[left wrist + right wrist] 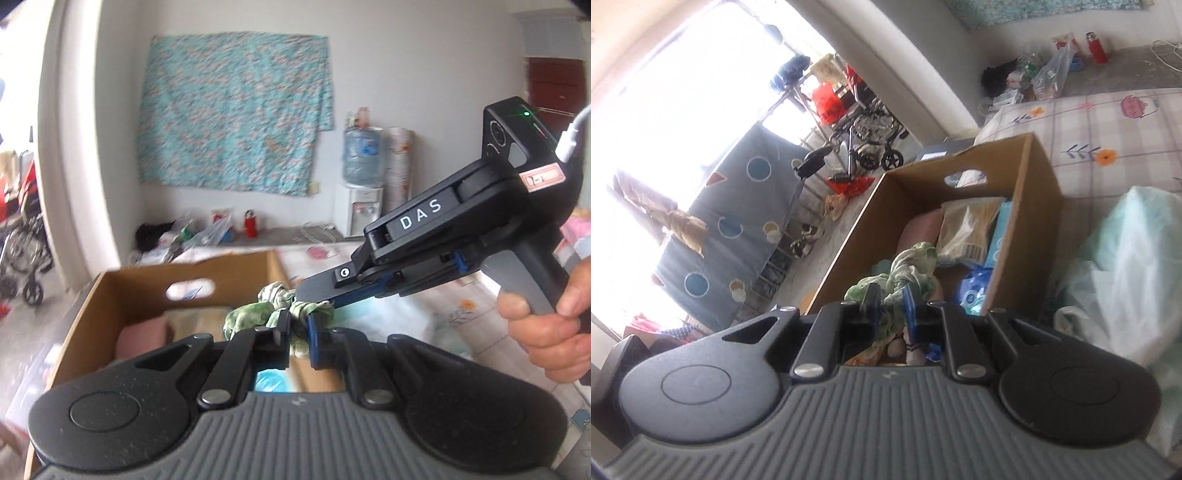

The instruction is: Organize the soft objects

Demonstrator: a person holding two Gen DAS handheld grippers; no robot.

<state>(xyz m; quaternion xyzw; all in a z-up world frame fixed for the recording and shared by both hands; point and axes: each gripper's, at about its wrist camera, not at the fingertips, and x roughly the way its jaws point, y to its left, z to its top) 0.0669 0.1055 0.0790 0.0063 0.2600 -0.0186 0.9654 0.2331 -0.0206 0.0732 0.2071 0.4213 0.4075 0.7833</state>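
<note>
A green-and-white patterned cloth [258, 314] hangs bunched over an open cardboard box [122, 291]. My left gripper [298, 332] is shut on one part of the cloth. My right gripper [317, 301] comes in from the right and is shut on the same cloth a little farther on. In the right wrist view the cloth [912, 266] is pinched in my right gripper [891, 306] above the box [1027, 177]. The box holds a pink folded item [919, 229], a beige packet [967, 225] and blue packs [975, 288].
The box stands on a bed with a flowered sheet [1108, 122]. A pale green plastic bag [1134, 266] lies to the right of the box. A water dispenser [360, 184] and clutter [207, 229] stand by the far wall. A wheelchair [868, 140] is at the left.
</note>
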